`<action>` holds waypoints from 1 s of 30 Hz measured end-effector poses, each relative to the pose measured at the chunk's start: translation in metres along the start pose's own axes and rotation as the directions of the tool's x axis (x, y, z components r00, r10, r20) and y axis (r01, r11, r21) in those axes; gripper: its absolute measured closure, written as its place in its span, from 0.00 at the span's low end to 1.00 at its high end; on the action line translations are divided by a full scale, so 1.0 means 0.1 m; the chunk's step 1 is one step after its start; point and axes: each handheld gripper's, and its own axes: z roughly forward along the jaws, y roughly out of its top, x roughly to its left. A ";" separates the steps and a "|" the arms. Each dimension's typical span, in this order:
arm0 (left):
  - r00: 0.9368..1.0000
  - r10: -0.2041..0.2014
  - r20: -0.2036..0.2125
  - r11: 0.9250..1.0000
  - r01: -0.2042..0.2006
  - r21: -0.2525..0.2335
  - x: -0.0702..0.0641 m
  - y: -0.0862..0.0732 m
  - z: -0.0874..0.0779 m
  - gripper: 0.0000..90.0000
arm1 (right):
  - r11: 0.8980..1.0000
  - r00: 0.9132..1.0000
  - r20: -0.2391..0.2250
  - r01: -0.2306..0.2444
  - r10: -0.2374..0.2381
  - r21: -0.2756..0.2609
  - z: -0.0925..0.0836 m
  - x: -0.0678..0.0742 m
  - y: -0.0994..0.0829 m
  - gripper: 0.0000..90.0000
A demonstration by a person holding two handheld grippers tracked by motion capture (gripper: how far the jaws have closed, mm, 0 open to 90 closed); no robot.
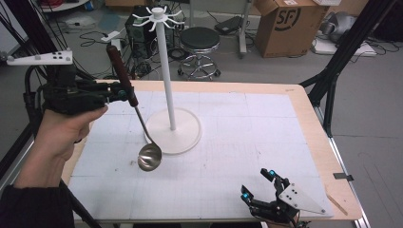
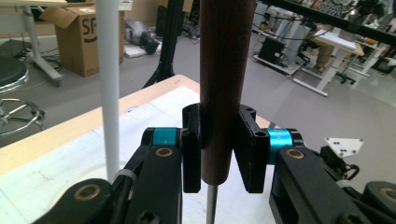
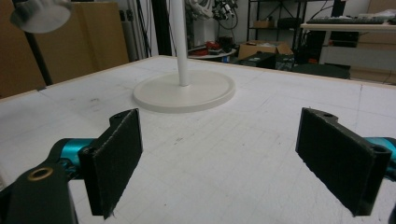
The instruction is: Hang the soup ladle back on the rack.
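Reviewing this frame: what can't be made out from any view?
- Ladle handle top and bowl: cut off by the frame edges in the left gripper view.
- Hooks on the white stand: too small in the high view to tell their shape.
- Right gripper body: cut off by the high view's bottom edge.

1. Left hand [image 1: 59, 135] holds the left gripper [image 1: 124, 93] raised over the table's [image 1: 266, 142] left side, jaws clamped on a ladle's [image 1: 138, 121] dark wooden handle.
2. Ladle tilted; steel bowl hangs low, just beside the base of the white hook stand [image 1: 167, 80].
3. Right gripper [image 1: 259, 186] sits at the near table edge, jaws spread, nothing between them.
4. Black stool [image 1: 200, 50] and cardboard box [image 1: 290, 26] on the floor beyond.
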 end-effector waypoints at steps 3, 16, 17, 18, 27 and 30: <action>1.000 -0.004 0.004 1.000 0.004 0.010 0.02 0.09 0.04 0.82 | 1.000 1.000 0.004 -0.001 0.001 -0.002 0.00 -0.01 0.00 0.15; 0.999 -0.008 0.032 0.998 0.006 0.061 0.10 0.38 0.36 0.82 | 1.000 1.000 0.017 -0.014 0.014 0.003 0.00 -0.08 -0.01 0.15; 0.999 -0.011 0.031 0.998 0.009 0.063 0.11 0.39 0.38 0.82 | 1.000 1.000 0.020 -0.012 0.012 0.000 0.01 -0.09 -0.01 0.15; 0.999 -0.013 0.031 0.998 0.011 0.068 0.13 0.40 0.40 0.82 | 1.000 1.000 0.020 -0.012 0.012 0.000 0.01 -0.09 -0.01 0.15; 0.999 -0.028 0.027 0.995 0.026 0.094 0.22 0.44 0.54 0.82 | 1.000 0.999 0.028 -0.021 0.021 -0.003 -0.01 -0.12 -0.01 0.15; 0.999 -0.031 0.021 0.995 0.029 0.092 0.24 0.47 0.55 0.82 | 1.000 0.999 0.031 -0.022 0.023 -0.003 -0.01 -0.13 -0.01 0.15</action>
